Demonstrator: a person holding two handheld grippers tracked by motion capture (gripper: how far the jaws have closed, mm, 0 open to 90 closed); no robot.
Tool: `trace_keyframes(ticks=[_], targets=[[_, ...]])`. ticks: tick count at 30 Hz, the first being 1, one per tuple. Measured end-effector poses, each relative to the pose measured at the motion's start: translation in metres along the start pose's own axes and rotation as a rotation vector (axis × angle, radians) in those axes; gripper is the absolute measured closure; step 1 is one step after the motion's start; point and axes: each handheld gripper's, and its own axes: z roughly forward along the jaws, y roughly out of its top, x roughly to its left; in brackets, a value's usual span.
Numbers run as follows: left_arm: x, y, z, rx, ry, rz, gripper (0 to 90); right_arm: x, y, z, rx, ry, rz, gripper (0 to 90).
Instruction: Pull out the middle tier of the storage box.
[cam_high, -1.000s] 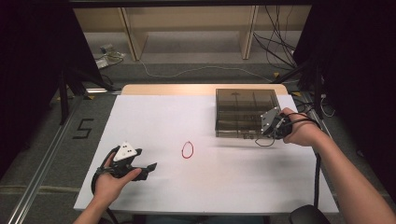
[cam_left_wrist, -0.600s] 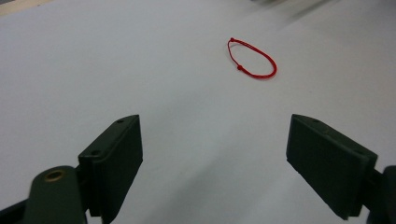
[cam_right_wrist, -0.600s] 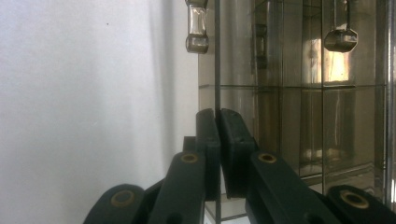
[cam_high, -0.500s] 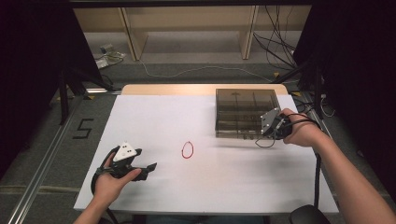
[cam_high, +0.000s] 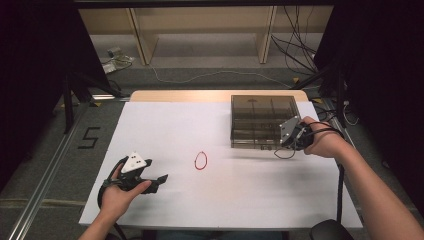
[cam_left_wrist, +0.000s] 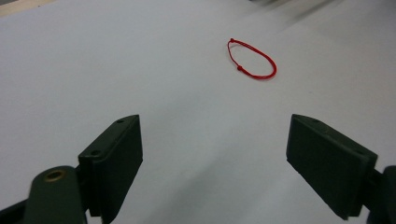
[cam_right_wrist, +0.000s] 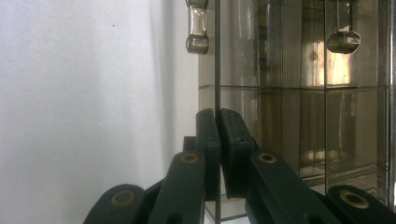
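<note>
We see a big white table (cam_high: 250, 200) with a dark see-through box (cam_high: 262, 120) at its far right. Nothing has moved in the last second: both hands sit where they were. Our right gripper (cam_right_wrist: 218, 140) is still pinched on a thin edge of the box, maybe its lid, though that is hard to tell. We think it is about to lift it open. Our left gripper (cam_left_wrist: 215, 163) rests near the front left with its jaws wide apart and empty. A little red loop (cam_high: 201, 160) lies on the table between the two grippers, untouched
</note>
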Motion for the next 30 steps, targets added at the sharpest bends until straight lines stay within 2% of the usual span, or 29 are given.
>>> trace_keyframes(ticks=[30], targets=[[0.0002,-0.0004,-0.0001,0.000,0.000,0.002,18.5,0.0041,-0.0041,-0.0022,-0.021,0.006,-0.013,87.4]])
